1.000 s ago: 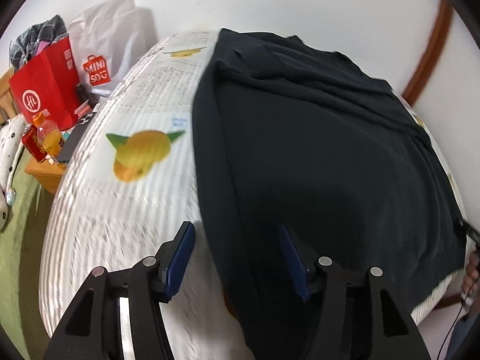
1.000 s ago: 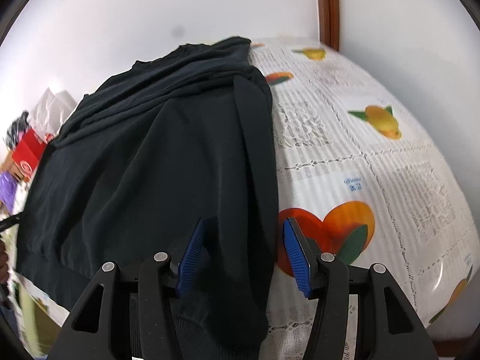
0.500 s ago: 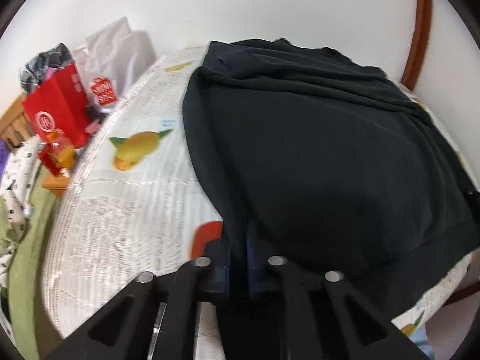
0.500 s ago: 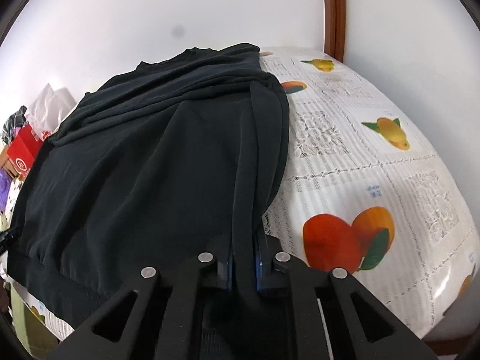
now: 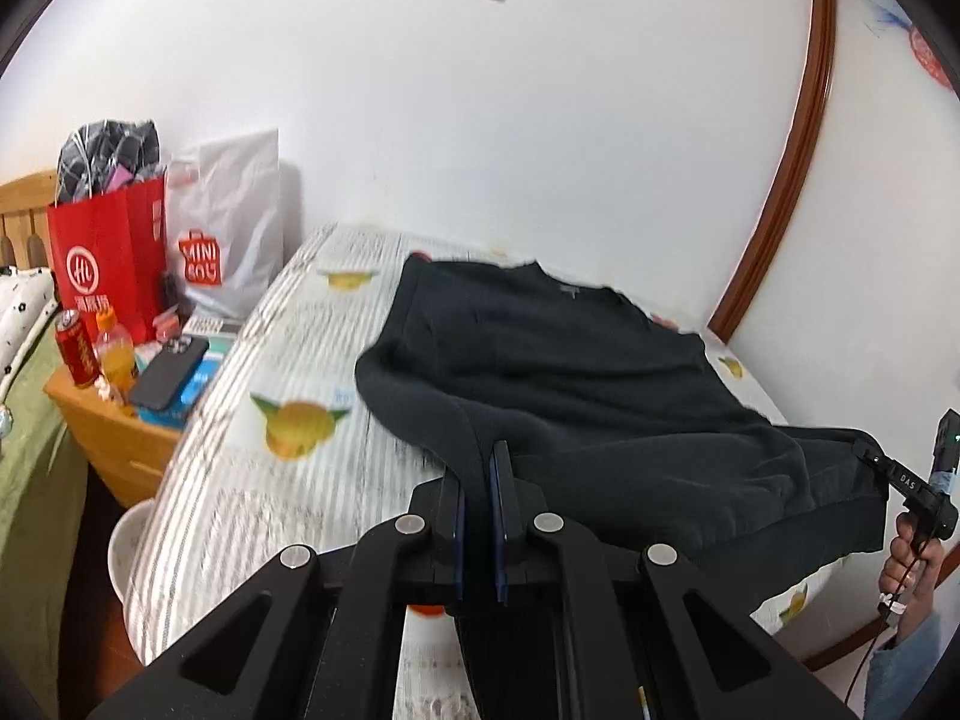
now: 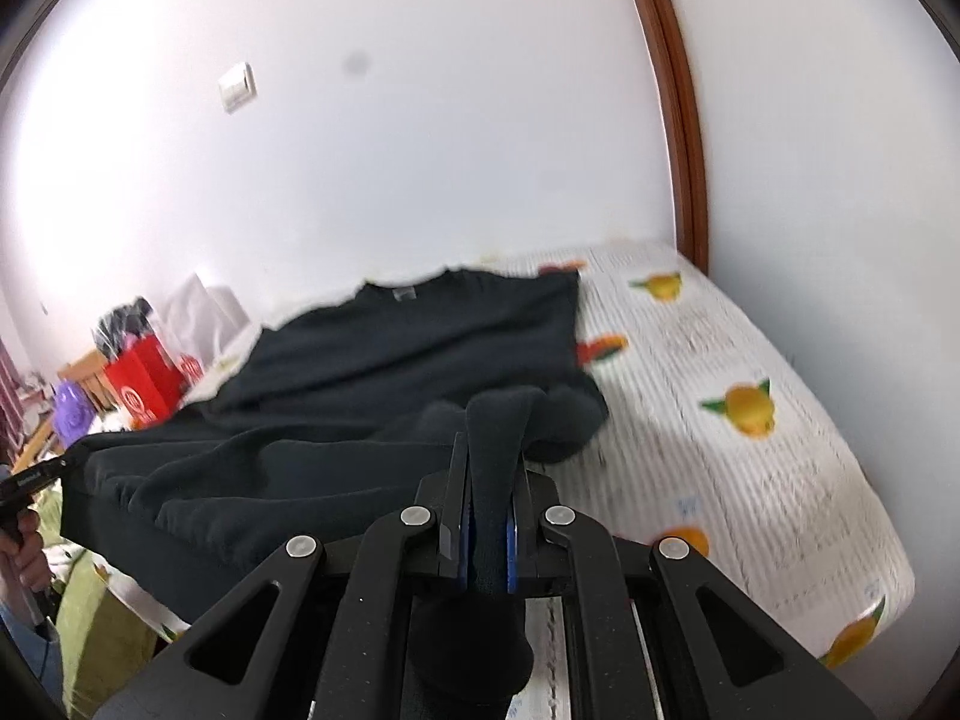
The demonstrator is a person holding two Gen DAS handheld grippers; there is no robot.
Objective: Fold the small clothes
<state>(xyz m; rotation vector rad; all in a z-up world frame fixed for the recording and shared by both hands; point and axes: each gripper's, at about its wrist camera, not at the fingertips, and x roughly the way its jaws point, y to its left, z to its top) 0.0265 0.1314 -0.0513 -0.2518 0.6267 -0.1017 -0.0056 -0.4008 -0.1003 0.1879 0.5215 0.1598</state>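
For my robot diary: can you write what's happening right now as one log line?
step: lifting hem | left gripper: shut on black sweater | right gripper: shut on black sweater | far end: on fruit-print tablecloth

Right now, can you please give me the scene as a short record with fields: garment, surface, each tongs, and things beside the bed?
garment: black shirt, near hem lifted, collar end lying flat
surface: bed with fruit-print cover
left tongs: shut on the shirt's near corner
right tongs: shut on the other near corner
bedside: red paper bag, white bag, dark phone, red can, orange bottle
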